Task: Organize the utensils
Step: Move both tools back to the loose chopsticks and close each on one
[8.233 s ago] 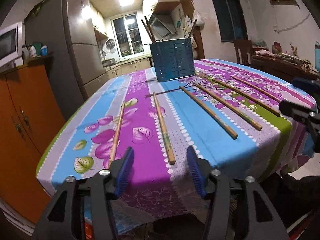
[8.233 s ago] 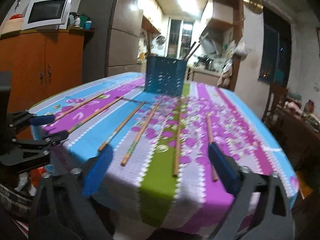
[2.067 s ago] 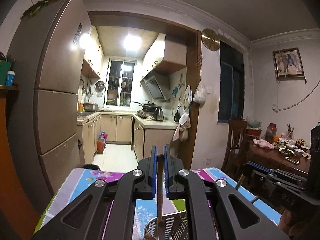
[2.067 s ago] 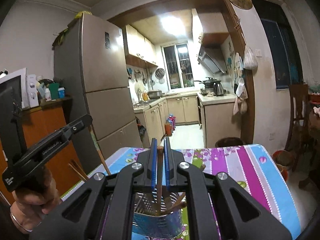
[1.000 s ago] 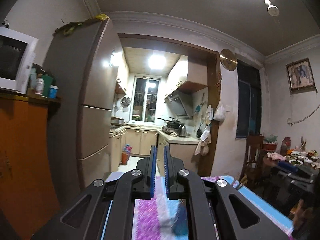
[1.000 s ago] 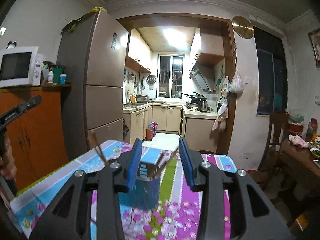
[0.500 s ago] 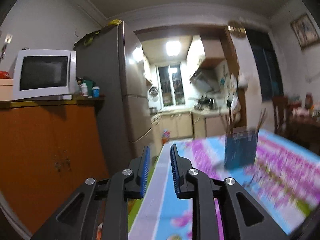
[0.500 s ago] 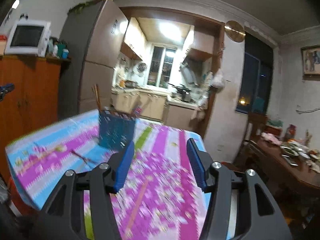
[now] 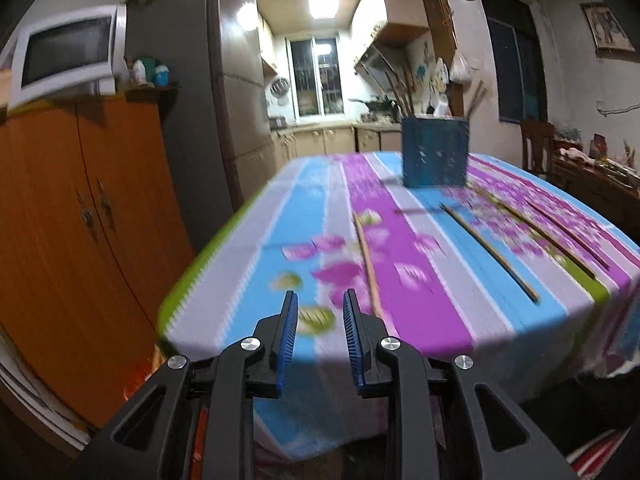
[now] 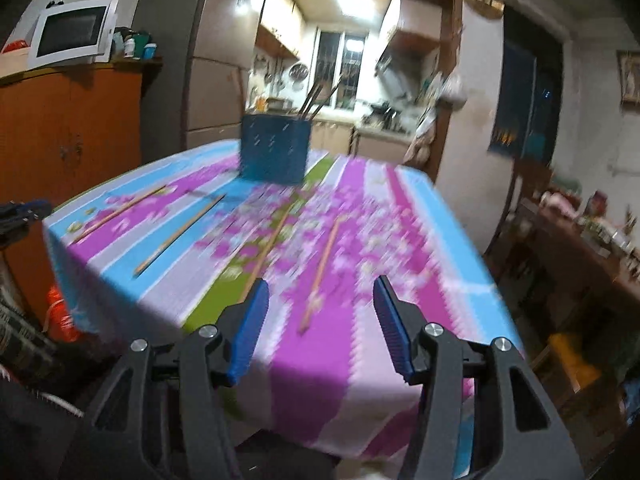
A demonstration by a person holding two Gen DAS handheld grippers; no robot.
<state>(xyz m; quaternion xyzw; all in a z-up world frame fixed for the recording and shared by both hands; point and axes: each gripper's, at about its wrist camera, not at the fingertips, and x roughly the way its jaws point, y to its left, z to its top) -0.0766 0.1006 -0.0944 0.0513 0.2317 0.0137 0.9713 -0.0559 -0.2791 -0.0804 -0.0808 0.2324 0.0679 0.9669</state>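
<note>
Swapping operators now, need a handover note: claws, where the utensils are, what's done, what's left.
Left claw: open, empty, at the near table edge.
Right claw: open wider, empty, also at the near edge.
Blue holder stands upright at the far end of the table, several chopsticks already in it.
Left: four chopsticks lying loose on the cloth. Nearest ones: just right of the left claw, in line with the right claw.

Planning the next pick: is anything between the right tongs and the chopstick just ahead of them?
Nothing visible. The right tongs are open and empty, and only bare tablecloth lies before the nearest chopstick.
</note>
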